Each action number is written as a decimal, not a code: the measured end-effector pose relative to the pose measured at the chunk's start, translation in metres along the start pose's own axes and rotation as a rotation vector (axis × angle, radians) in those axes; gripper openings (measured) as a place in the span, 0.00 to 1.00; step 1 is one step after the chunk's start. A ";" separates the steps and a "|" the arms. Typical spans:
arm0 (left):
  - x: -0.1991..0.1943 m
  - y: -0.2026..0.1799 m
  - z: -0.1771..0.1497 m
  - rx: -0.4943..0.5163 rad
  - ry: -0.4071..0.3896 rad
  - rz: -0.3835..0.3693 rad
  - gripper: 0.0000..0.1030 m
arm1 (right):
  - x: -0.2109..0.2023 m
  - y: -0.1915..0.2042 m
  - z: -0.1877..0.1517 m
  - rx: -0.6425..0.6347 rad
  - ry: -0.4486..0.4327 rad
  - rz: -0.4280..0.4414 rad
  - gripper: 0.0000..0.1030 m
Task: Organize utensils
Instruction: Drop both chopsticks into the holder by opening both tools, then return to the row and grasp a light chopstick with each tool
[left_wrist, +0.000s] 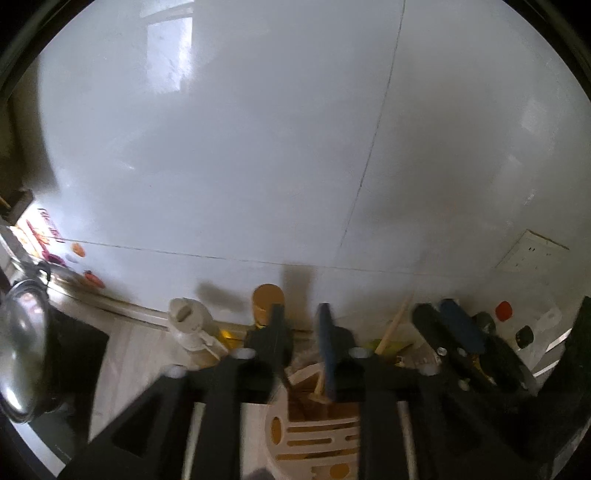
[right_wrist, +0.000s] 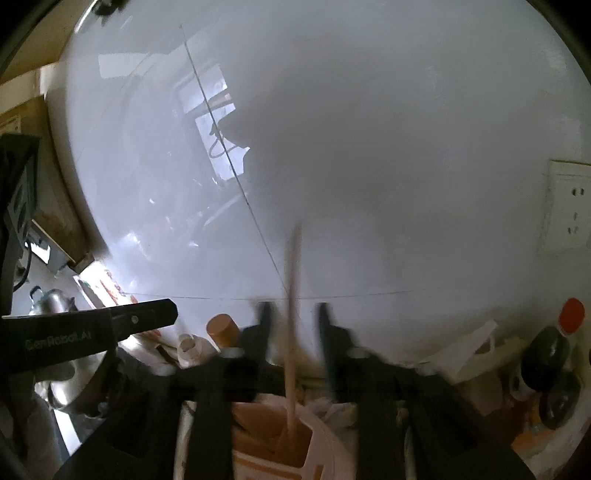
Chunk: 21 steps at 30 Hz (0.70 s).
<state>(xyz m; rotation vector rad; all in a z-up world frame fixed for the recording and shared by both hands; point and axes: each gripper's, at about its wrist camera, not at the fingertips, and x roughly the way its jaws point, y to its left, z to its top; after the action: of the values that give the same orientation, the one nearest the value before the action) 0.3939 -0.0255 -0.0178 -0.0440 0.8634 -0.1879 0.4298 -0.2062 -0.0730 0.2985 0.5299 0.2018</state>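
A cream utensil holder (left_wrist: 314, 435) with slotted sides stands right under both grippers. My left gripper (left_wrist: 300, 321) hangs open over it with only the wall showing between its fingers. A short wooden piece (left_wrist: 320, 387) sits in the holder beside the right-hand finger. In the right wrist view a long wooden chopstick (right_wrist: 293, 280), blurred, stands upright between the fingers of my right gripper (right_wrist: 294, 321). Its lower end is inside the holder (right_wrist: 328, 435). The jaws are apart and neither pad touches the stick. The left gripper (right_wrist: 147, 321) reaches in from the left edge.
A glossy white tiled wall (left_wrist: 258, 147) rises just behind the holder. A brown-capped bottle (left_wrist: 267, 299) and a white bottle (left_wrist: 188, 317) stand against it. A metal pot (left_wrist: 22, 332) sits left. A wall socket (right_wrist: 569, 206), a red-capped bottle (right_wrist: 570, 314) and dark jars crowd the right.
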 end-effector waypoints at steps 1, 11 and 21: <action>-0.005 0.000 0.001 -0.007 -0.002 0.003 0.58 | -0.006 0.000 0.001 0.005 -0.006 -0.008 0.43; -0.048 0.022 -0.035 -0.018 -0.058 0.070 1.00 | -0.068 -0.018 -0.011 0.086 0.024 -0.168 0.74; -0.025 0.039 -0.122 -0.014 0.085 0.115 1.00 | -0.103 -0.024 -0.085 0.114 0.157 -0.319 0.98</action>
<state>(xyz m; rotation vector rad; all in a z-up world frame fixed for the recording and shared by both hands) 0.2912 0.0224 -0.0830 0.0000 0.9489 -0.0764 0.3006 -0.2367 -0.1025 0.3063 0.7372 -0.1164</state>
